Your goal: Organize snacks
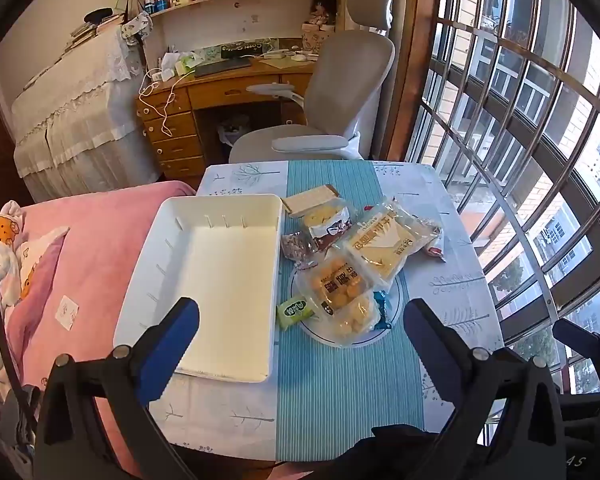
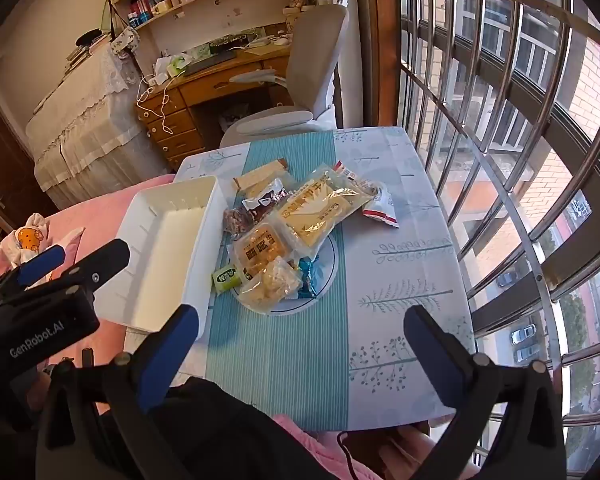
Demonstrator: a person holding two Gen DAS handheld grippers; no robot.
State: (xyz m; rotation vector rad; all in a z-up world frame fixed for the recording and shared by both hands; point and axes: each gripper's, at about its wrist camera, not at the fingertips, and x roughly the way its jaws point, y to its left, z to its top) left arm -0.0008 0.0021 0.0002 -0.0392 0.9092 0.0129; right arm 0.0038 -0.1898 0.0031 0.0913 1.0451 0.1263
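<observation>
A pile of snack packets lies on a blue-rimmed plate on the small table. The pile includes a yellow cracker pack, an orange cake pack and a small green packet. An empty white tray stands left of the pile. My left gripper is open and empty, held above the table's near side. My right gripper is open and empty, also short of the pile. The left gripper body shows in the right wrist view.
The table has a blue striped runner and a pale cloth. A pink-covered bed lies to the left. A grey office chair and a wooden desk stand beyond. A barred window runs along the right.
</observation>
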